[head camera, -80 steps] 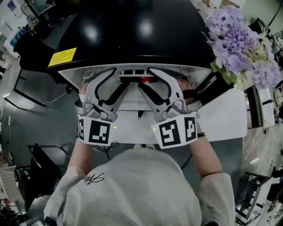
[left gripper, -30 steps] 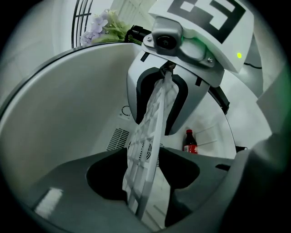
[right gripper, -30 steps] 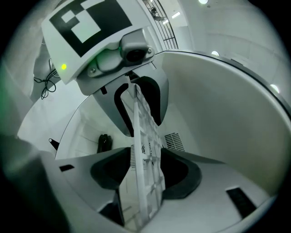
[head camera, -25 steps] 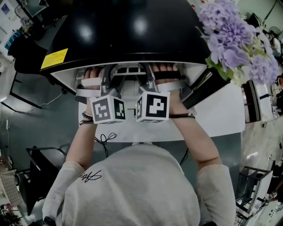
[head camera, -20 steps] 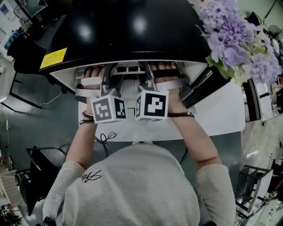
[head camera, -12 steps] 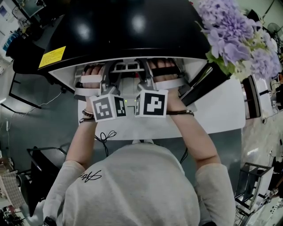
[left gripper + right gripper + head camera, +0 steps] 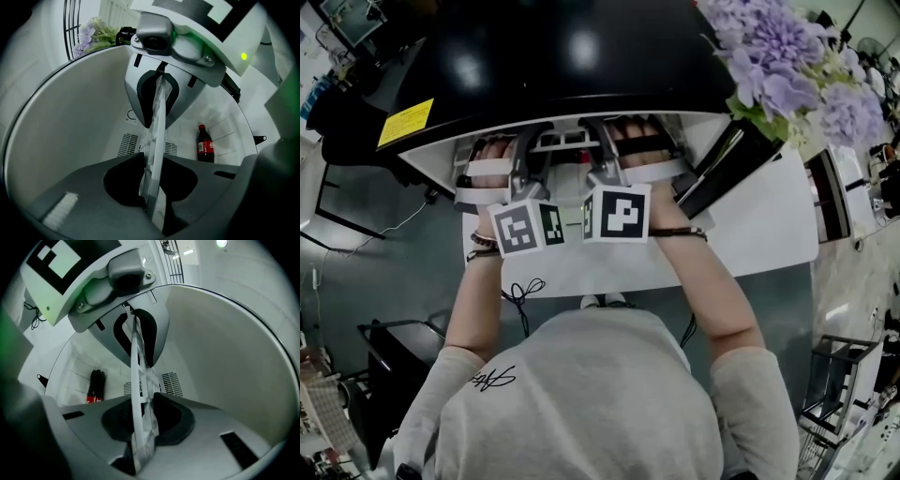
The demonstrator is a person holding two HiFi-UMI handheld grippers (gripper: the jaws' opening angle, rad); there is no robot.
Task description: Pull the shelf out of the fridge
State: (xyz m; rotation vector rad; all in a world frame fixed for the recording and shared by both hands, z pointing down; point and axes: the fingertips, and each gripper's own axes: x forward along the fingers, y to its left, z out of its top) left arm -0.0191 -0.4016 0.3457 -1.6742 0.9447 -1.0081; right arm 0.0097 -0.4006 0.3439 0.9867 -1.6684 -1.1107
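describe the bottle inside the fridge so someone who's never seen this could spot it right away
Find the black-topped fridge standing open, and look into its white cavity. Past the white shelf, a small bottle stands upright by the ribbed inner wall. It is dark with a red cap and red label, the only coloured thing among the white plastic.

In the head view the black fridge top (image 7: 572,56) hides nearly all of the shelf (image 7: 565,142) — only a strip of its front edge shows — and the purple flowers (image 7: 778,56) are cut off by the upper edge. In the left gripper view the print on the label of the bottle (image 7: 205,145) is too small to read; in the right gripper view the bottle is dim and its foot is hidden.
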